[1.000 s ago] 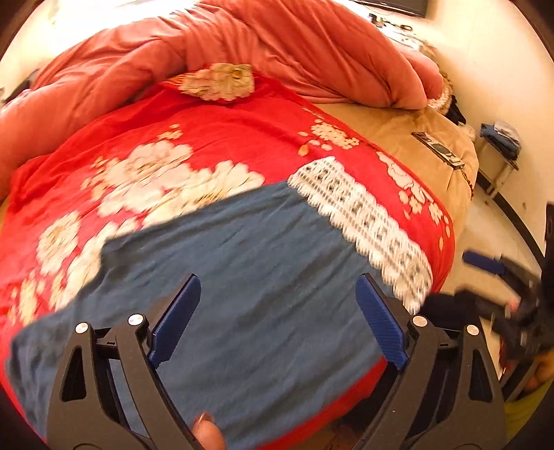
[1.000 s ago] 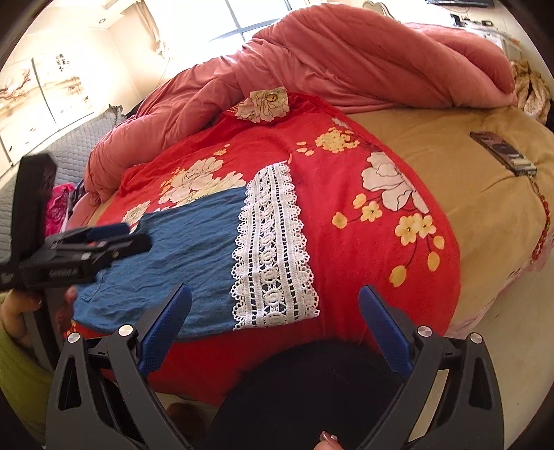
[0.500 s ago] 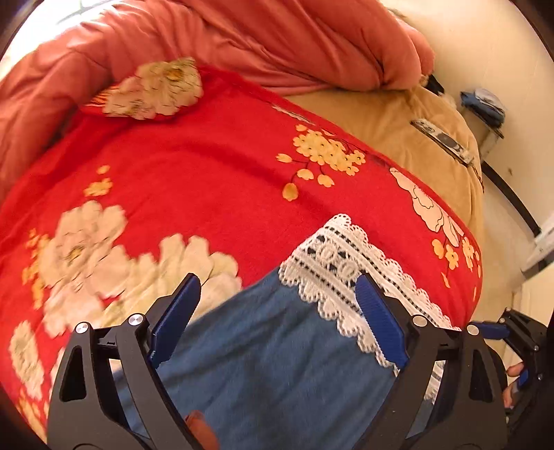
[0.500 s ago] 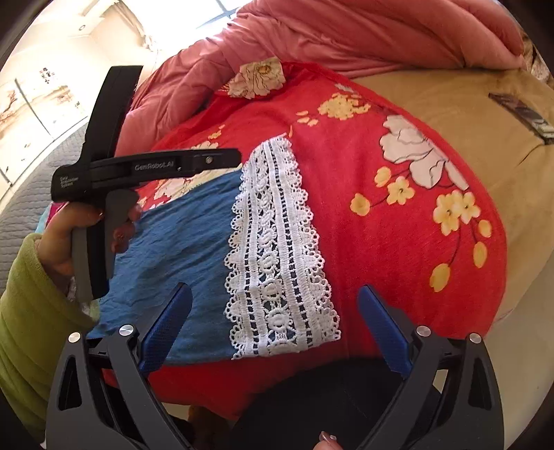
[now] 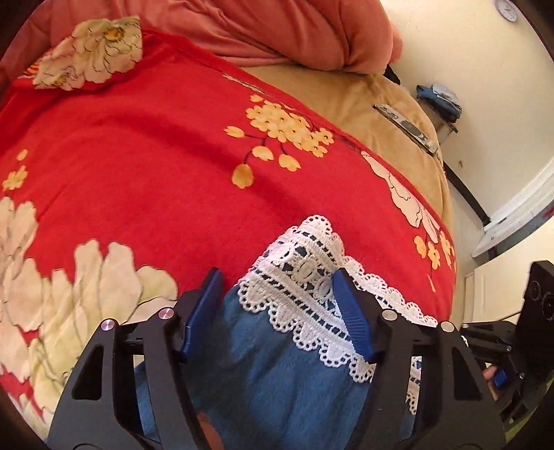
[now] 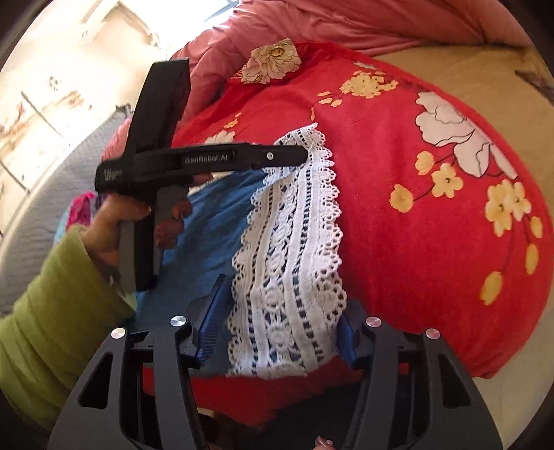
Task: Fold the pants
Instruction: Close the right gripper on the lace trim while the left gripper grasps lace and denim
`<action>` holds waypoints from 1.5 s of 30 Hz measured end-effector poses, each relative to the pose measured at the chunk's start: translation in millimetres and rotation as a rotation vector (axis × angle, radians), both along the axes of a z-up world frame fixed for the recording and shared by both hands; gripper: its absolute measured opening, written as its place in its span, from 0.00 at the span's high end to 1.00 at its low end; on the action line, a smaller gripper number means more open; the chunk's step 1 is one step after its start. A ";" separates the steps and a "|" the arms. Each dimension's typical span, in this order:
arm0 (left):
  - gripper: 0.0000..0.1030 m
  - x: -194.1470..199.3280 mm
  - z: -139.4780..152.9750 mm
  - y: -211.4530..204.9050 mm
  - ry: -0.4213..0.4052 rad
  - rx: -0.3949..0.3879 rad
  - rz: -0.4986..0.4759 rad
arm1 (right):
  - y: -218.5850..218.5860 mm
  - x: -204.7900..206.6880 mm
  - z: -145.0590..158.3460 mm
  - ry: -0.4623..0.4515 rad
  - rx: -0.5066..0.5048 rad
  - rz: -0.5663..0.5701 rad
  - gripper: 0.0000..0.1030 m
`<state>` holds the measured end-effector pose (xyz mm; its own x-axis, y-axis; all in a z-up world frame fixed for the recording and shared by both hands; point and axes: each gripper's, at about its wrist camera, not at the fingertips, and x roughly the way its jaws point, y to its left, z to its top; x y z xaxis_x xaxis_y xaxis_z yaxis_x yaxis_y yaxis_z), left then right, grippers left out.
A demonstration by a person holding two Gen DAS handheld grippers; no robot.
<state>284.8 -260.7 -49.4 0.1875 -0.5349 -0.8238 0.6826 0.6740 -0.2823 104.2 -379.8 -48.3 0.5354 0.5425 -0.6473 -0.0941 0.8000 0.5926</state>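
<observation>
The lace hem (image 6: 291, 249) of the blue pants (image 5: 277, 374) is straddled by both half-open claws, left (image 5: 277, 304) and right (image 6: 280, 318), nothing gripped yet, so both corners can be lifted together.

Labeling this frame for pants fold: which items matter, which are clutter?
Job:
blue pants
white lace hem
left gripper, straddling the hem's far corner
right gripper, straddling the hem's near end

Clutter:
red floral blanket
pink quilt
tan bedsheet
dark flat object on sheet
</observation>
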 end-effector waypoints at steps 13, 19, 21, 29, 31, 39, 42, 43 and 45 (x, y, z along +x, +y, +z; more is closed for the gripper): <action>0.88 -8.7 18.6 15.3 -0.016 -0.061 0.020 | 16.0 -1.3 23.3 -0.103 -0.082 0.000 0.80; 0.90 -14.6 39.9 41.5 -0.019 -0.174 0.039 | 42.0 -10.7 51.3 -0.193 -0.158 0.035 0.81; 0.90 -16.9 49.4 57.0 -0.020 -0.218 0.060 | 50.7 -13.9 60.3 -0.218 -0.177 0.053 0.81; 0.90 -30.7 73.0 126.8 -0.035 -0.332 0.159 | 114.1 -16.4 94.2 -0.324 -0.211 0.201 0.81; 0.90 -34.7 72.5 147.1 -0.038 -0.334 0.189 | 135.7 -13.4 93.1 -0.326 -0.223 0.253 0.81; 0.82 -57.1 55.0 222.4 0.031 -0.303 0.399 | 207.4 -12.1 65.9 -0.298 -0.320 0.416 0.81; 0.62 -65.7 47.6 270.6 0.094 -0.407 0.547 | 232.6 -21.2 61.3 -0.331 -0.386 0.475 0.80; 0.60 -67.3 45.3 281.5 0.112 -0.433 0.578 | 242.2 -23.8 59.0 -0.340 -0.408 0.495 0.78; 0.56 -68.9 37.0 306.1 0.169 -0.494 0.633 | 257.5 -25.9 53.5 -0.338 -0.421 0.532 0.78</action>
